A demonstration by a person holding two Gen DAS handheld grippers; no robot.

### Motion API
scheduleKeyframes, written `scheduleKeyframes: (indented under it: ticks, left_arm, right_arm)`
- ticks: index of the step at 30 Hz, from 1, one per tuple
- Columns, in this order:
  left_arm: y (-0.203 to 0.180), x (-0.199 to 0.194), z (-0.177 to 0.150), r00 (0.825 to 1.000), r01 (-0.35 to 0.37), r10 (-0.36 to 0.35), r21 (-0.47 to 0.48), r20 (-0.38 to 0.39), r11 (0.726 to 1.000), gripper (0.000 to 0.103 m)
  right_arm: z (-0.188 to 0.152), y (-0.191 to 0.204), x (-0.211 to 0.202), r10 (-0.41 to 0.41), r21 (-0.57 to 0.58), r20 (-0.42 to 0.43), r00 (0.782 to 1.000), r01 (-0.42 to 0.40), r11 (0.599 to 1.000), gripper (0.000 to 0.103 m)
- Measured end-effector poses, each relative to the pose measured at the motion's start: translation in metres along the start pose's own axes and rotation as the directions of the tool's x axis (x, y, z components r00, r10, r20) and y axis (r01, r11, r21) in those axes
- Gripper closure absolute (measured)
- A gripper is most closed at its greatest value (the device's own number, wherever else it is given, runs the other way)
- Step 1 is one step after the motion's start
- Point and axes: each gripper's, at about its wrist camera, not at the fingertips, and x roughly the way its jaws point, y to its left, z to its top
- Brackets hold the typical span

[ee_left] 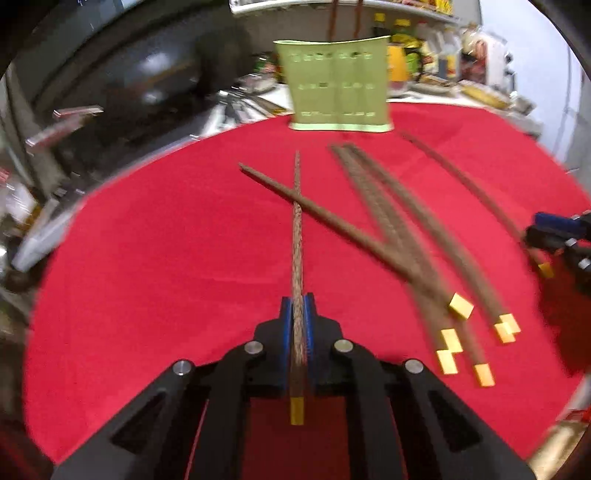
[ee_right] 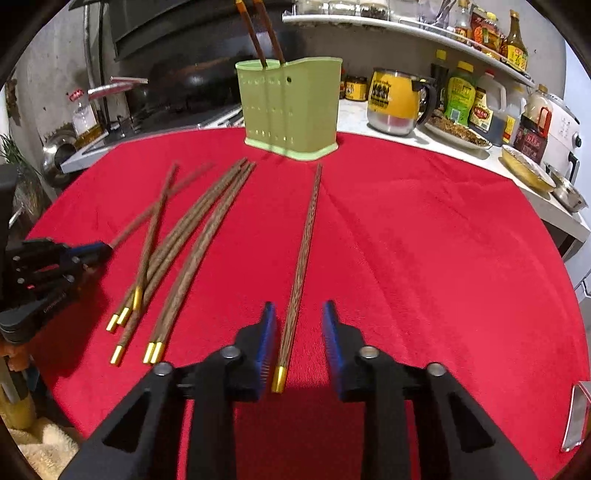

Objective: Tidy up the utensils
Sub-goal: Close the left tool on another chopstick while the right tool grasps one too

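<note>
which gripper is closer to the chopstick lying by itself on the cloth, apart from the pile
Right. The right gripper straddles the lone chopstick, fingers not touching it. The left gripper sits beyond the pile, shut on another chopstick.

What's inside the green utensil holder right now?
Two chopsticks stand in the green holder, at its left end, tops sticking out above the rim. Their lower parts are hidden by the wall; whether anything else sits inside can't be seen.

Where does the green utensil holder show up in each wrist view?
Left wrist: green utensil holder at top centre, at the red cloth's far edge.
Right wrist: holder top centre-left, two chopsticks standing in it.
Shared landmark: the red cloth.
</note>
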Motion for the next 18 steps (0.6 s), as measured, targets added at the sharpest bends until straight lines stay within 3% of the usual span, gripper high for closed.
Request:
scheduleKeyframes:
  ticks: [3, 6, 10, 12, 15, 18]
  left_arm:
    - [0.015, 0.000, 0.001, 0.999, 0.043, -0.042, -0.064, 0.006, 0.997, 0.096]
    - [0.013, -0.004, -0.001, 0.994, 0.101, -0.100, -0.023, 0.046, 0.995, 0.096]
    - [-0.003, -0.006, 0.001, 0.979, 0.173, -0.179, 0.070, 0.098, 0.982, 0.096]
    - [-0.007, -0.007, 0.004, 0.978, 0.181, -0.187, 0.067, 0.096, 0.981, 0.096]
    - [0.003, -0.006, 0.011, 0.996, 0.055, -0.053, -0.021, 0.071, 0.998, 0.096]
    - [0.020, -0.014, 0.011, 0.994, 0.075, -0.066, -0.101, 0.088, 0.992, 0.096]
  right_arm:
    - [0.001, 0.000, 0.008, -0.005, 0.001, -0.014, 1.000, 0.005, 1.000, 0.081]
    - [0.002, 0.001, 0.010, -0.002, -0.002, -0.017, 1.000, 0.002, 1.000, 0.095]
    - [0.002, 0.004, 0.010, -0.014, -0.010, -0.024, 1.000, 0.014, 1.000, 0.095]
    - [0.002, 0.003, 0.010, -0.010, 0.004, -0.026, 1.000, 0.010, 1.000, 0.096]
    - [0.002, 0.000, 0.009, -0.019, 0.022, -0.026, 0.999, 0.020, 1.000, 0.096]
    - [0.001, -0.001, 0.008, -0.021, 0.030, -0.026, 0.999, 0.021, 0.999, 0.096]
